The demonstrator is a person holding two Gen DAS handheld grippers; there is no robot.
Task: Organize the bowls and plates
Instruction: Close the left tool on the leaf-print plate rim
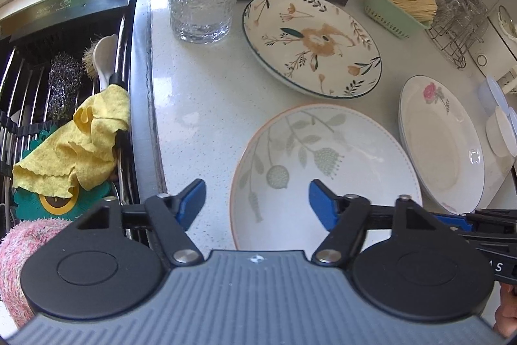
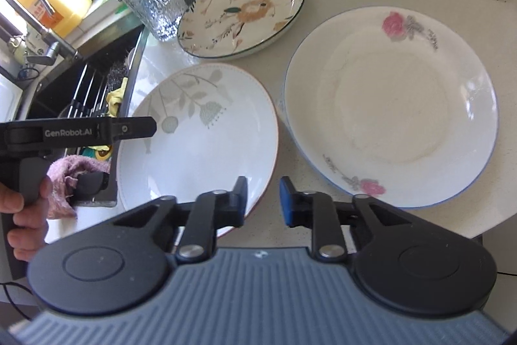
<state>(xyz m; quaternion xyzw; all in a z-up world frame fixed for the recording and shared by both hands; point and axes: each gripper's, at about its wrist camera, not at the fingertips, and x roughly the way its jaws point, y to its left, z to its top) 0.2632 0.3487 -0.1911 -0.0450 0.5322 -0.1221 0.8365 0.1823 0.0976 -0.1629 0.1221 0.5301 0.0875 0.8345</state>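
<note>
Three plates lie close together: leaf plate (image 1: 326,173), rose plate (image 1: 442,141), deer plate (image 1: 310,42). Left gripper (image 1: 257,202) gapes wide and empty above the leaf plate's near rim. Right gripper (image 2: 263,199), narrowly parted, holds nothing.

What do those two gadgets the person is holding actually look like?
Each is a handheld tool with a ribbed grey body, two round black discs and black hinged links with silver rivets leading to the jaws. The left gripper has blue pads on its jaws; so does the right gripper. From the right camera, the left one shows a black pistol-style handle marked "GenRobot.AI", held in a bare hand.
</note>
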